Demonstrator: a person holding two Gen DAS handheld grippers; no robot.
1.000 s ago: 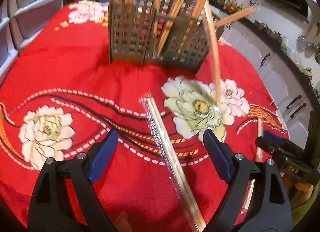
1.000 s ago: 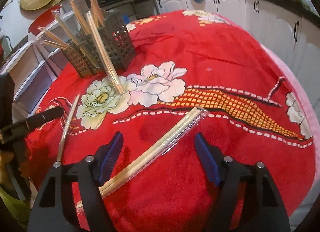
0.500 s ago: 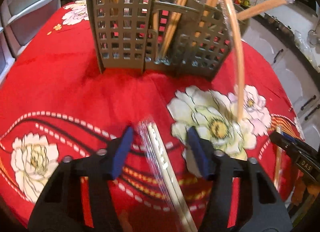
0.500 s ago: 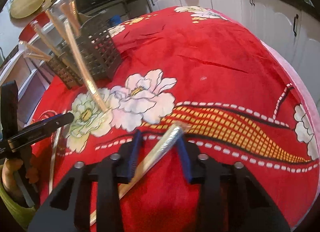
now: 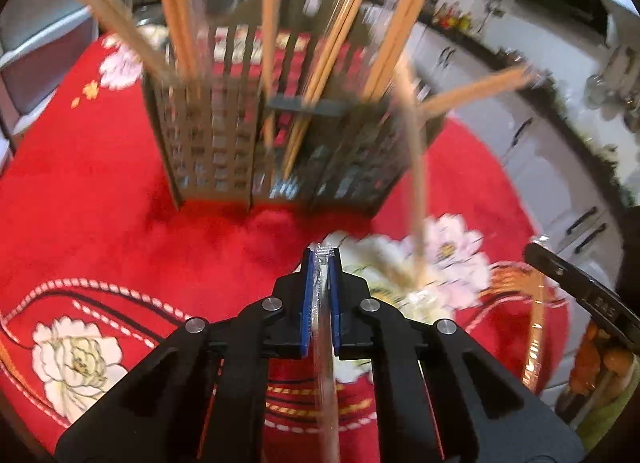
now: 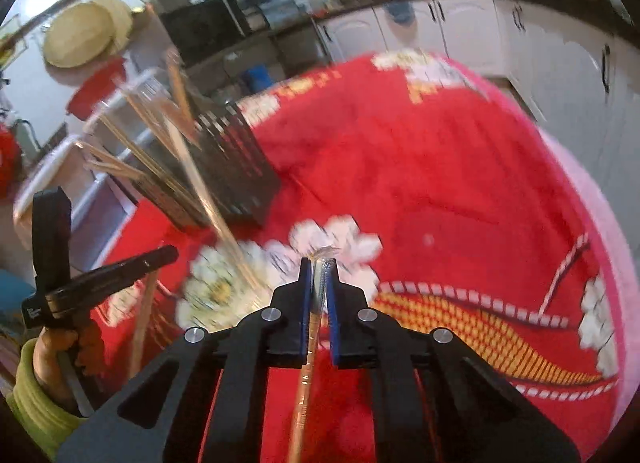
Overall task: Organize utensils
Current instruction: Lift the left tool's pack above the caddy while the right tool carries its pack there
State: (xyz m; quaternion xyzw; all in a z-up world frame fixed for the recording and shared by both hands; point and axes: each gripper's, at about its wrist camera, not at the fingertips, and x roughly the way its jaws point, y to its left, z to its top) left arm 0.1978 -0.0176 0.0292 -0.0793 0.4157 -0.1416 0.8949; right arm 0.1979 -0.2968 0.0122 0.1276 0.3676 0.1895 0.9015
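On the desk (image 5: 80, 191) the utensil caddy (image 5: 224, 143) stands behind both grippers, chopsticks (image 5: 332, 51) upright inside; one chopstick pair (image 5: 416, 183) leans outside its right.

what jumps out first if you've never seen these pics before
The bright red flowered tablecloth fills both views. On it stands a dark slotted utensil holder bristling with wooden chopsticks, straight ahead of the left claw and up left in the right view. Each claw is shut on a plastic-wrapped chopstick pair: the left pair and, in the right claw, the right pair.
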